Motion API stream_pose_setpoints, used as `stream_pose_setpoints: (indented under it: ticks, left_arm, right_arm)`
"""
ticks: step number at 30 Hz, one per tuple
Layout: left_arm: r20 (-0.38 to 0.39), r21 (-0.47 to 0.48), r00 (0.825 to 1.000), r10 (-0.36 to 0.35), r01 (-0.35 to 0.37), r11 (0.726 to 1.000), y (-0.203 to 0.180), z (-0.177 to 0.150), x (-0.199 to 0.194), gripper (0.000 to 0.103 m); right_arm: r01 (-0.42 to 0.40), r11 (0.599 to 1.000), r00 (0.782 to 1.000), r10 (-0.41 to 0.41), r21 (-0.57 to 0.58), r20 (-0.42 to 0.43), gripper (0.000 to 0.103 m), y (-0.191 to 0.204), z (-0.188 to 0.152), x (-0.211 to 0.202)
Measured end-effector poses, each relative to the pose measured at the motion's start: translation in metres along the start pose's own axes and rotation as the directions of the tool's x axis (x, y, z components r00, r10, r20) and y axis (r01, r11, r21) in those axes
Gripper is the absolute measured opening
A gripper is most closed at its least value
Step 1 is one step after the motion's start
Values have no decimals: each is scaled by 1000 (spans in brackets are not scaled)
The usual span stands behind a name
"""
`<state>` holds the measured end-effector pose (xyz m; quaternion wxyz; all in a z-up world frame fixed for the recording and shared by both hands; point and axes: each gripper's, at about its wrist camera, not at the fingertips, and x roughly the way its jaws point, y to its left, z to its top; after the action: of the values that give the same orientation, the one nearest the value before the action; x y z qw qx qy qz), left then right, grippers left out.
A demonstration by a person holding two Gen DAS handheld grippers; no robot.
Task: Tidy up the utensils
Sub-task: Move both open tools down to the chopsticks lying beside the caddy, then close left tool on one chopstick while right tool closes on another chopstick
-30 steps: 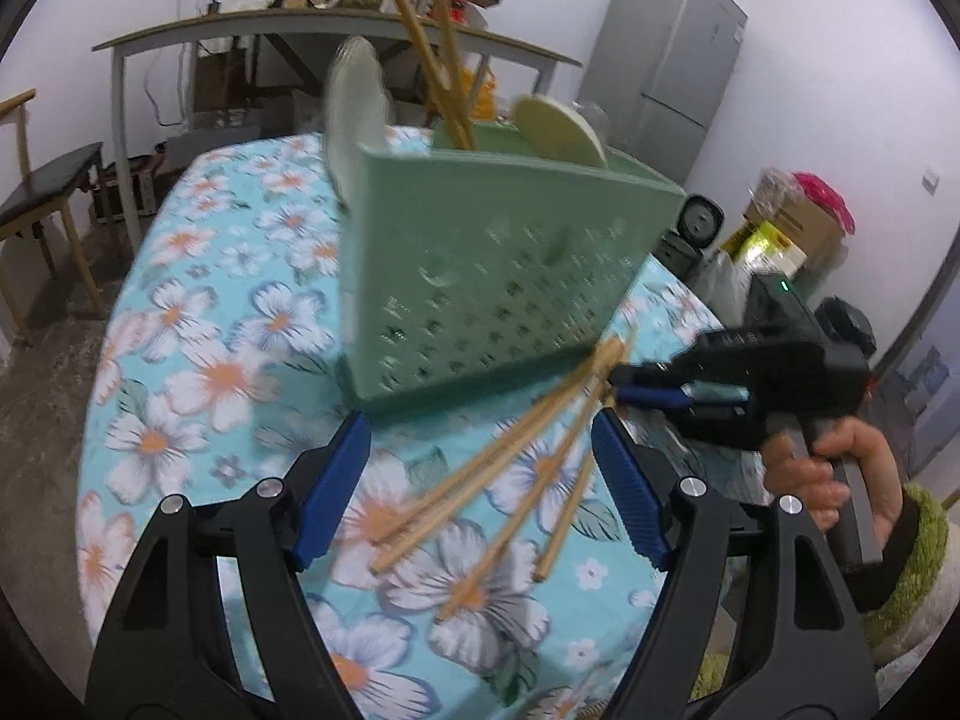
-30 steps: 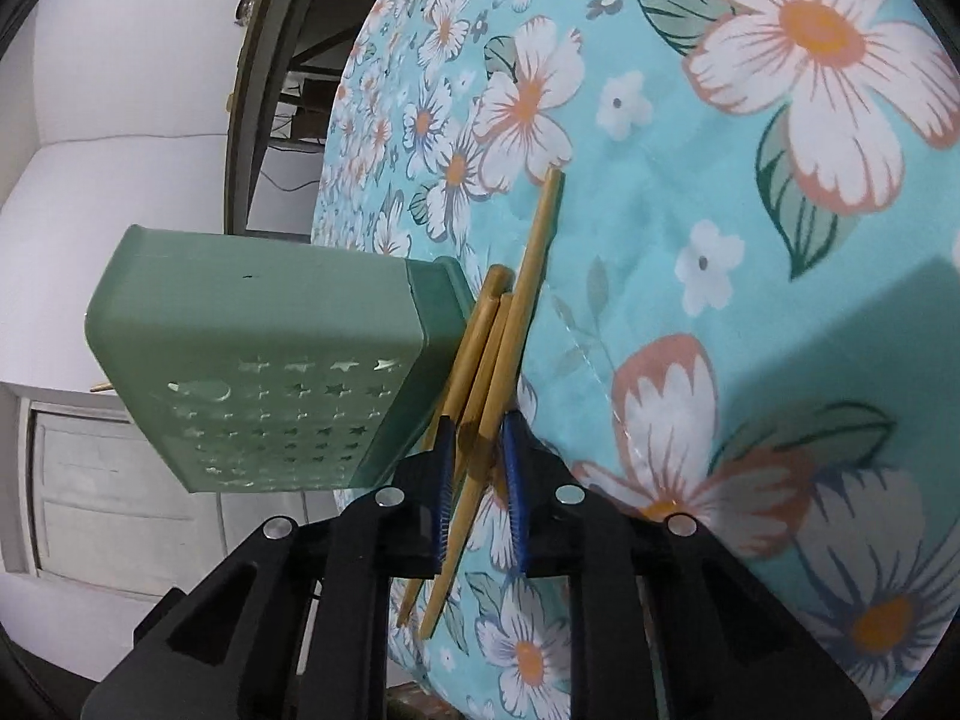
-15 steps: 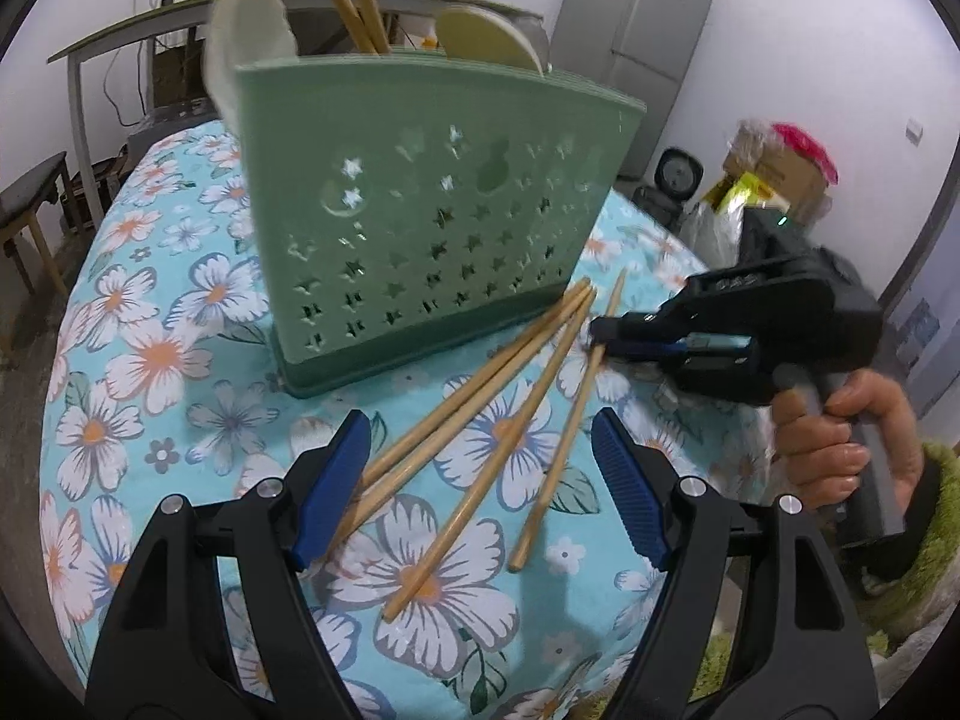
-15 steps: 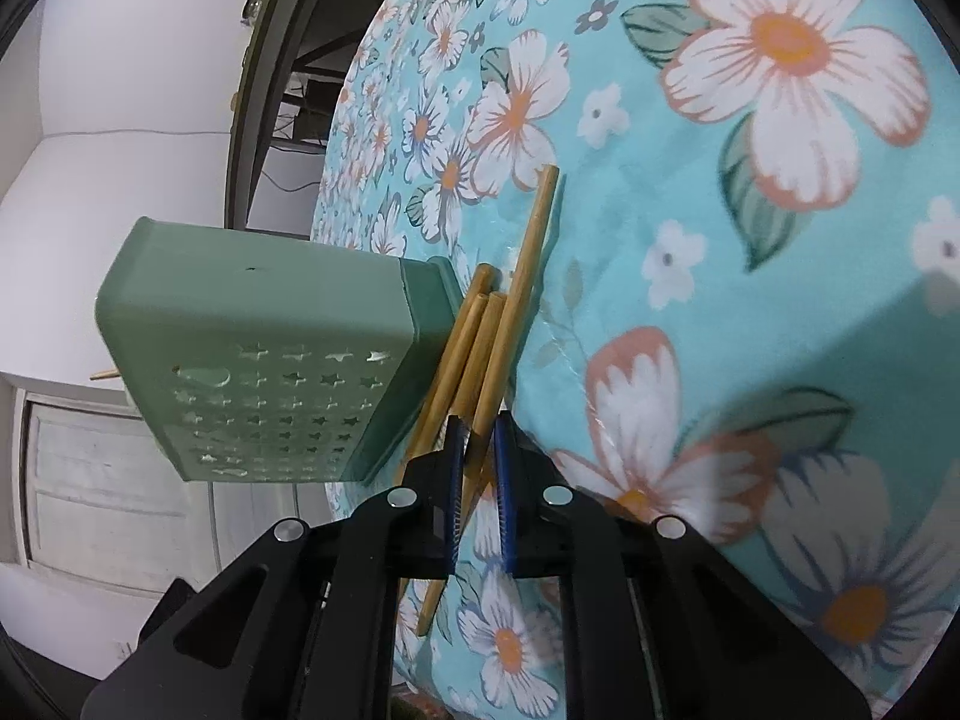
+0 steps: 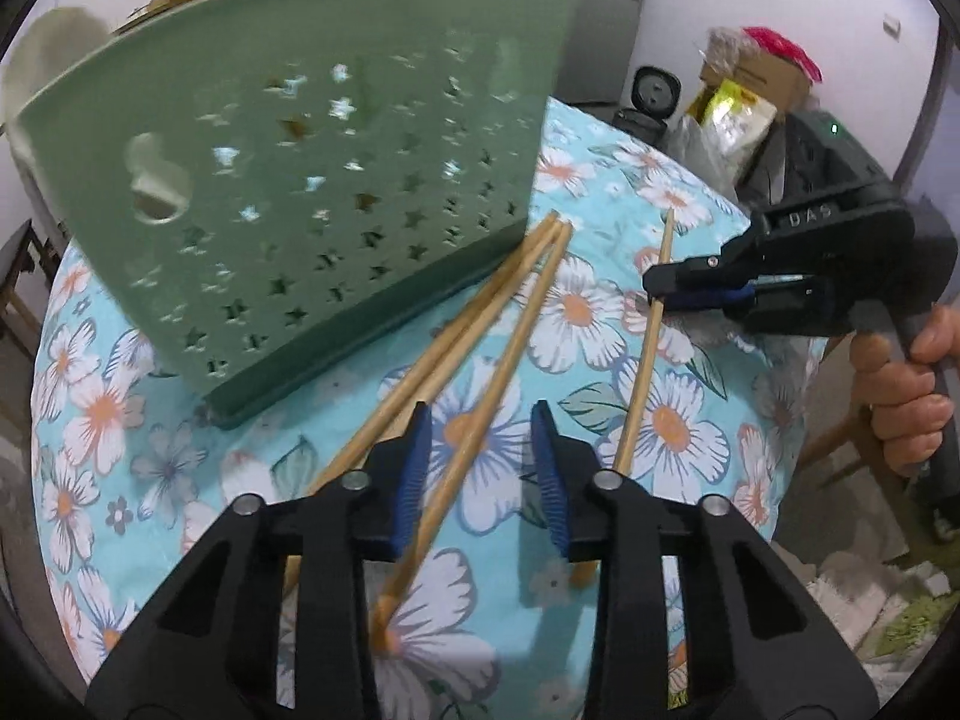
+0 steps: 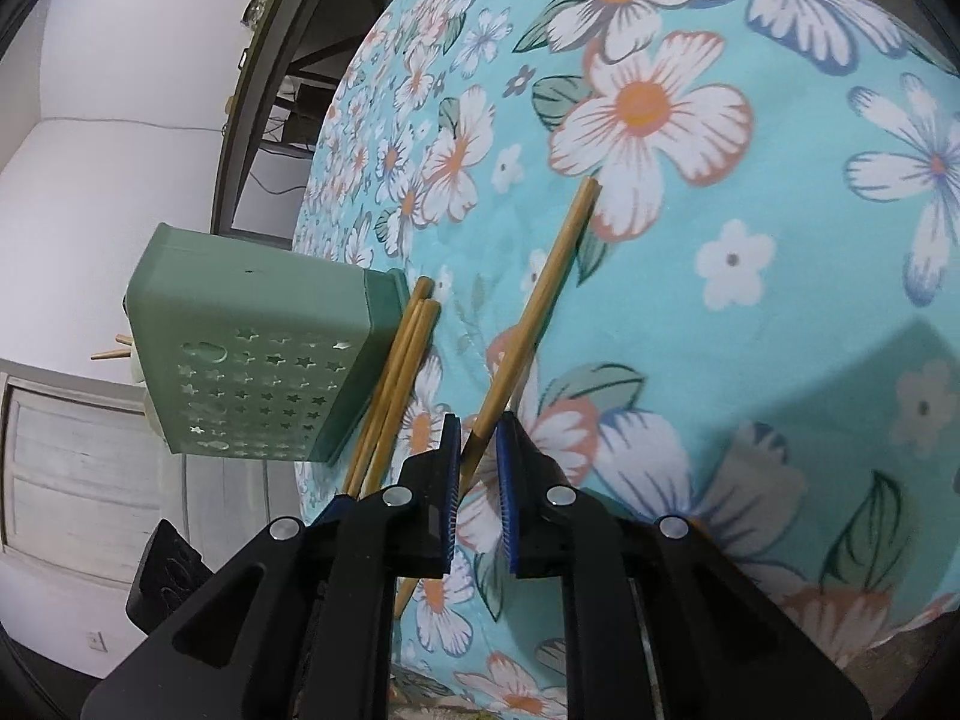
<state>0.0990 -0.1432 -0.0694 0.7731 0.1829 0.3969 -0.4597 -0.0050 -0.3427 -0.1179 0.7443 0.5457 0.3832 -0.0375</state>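
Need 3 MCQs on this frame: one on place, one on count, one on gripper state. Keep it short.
1. Where do the two paired wooden chopsticks lie?
A. Inside the holder
B. On the floral tablecloth, tips at the base of the green star-perforated utensil holder
C. On the floor

2. How many wooden chopsticks lie loose on the floral tablecloth?
A. Two
B. Six
C. Four

3. What is the right gripper doing?
A. Its blue pads straddle the lone chopstick, a gap showing on each side
B. It is wide open, far from any chopstick
C. It grips the holder

Key: 1 B, their tips reach the green star-perforated utensil holder at its base edge. 2 C, the left wrist view shows the pair, one running between the left gripper pads, and the lone chopstick. 3 A, the right wrist view shows that chopstick between narrowly parted pads.
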Motion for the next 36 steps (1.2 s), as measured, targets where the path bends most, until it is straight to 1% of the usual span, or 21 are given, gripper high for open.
stream_pose_setpoints:
  ticks: [4, 7, 11, 14, 17, 21, 25, 27, 29, 31, 36]
  left_arm:
    - [-9, 32, 1000, 9, -9, 999, -9, 3, 9, 23]
    - [-6, 34, 1000, 17, -16, 999, -12, 6, 15, 13]
    - [2, 37, 1000, 11, -11, 999, -14, 7, 13, 11]
    - [-9, 36, 1000, -6, 7, 999, -15, 3, 8, 9]
    - [-39, 18, 999, -17, 18, 1000, -12, -3, 0, 8]
    - [-78, -40, 996, -50, 47, 998, -3, -13, -10, 8]
    - [-83, -84, 993, -82, 75, 994, 2, -10, -11, 9]
    - [-84, -98, 991, -105, 97, 990, 3, -5, -9, 11]
    - [-85, -93, 990, -114, 106, 990, 1, 1, -6, 13]
    - [-94, -82, 988, -124, 117, 990, -1, 9, 0, 14]
    - [-128, -67, 982, -141, 133, 989, -4, 28, 23, 14]
  right_arm:
    - [6, 1000, 1000, -6, -7, 4, 12, 1, -1, 3]
    - [11, 1000, 1000, -11, -15, 6, 12, 2, 0, 3]
    - [9, 1000, 1000, -9, -18, 5, 12, 1, 0, 3]
    - [9, 1000, 1000, -9, -20, 5, 12, 1, 0, 3]
    - [11, 1000, 1000, -11, -23, 5, 12, 1, 0, 2]
    - [10, 1000, 1000, -10, -22, 7, 13, 2, 0, 3]
    - [22, 999, 1000, -22, -33, 7, 13, 3, 1, 2]
    - [24, 999, 1000, -23, -34, 7, 16, 4, 3, 0]
    - [32, 999, 999, -31, -35, 18, 16, 3, 5, -4]
    - [36, 999, 999, -36, -27, 33, 19, 1, 9, -9]
    - [52, 999, 996, -51, -6, 69, 22, -3, 22, -18]
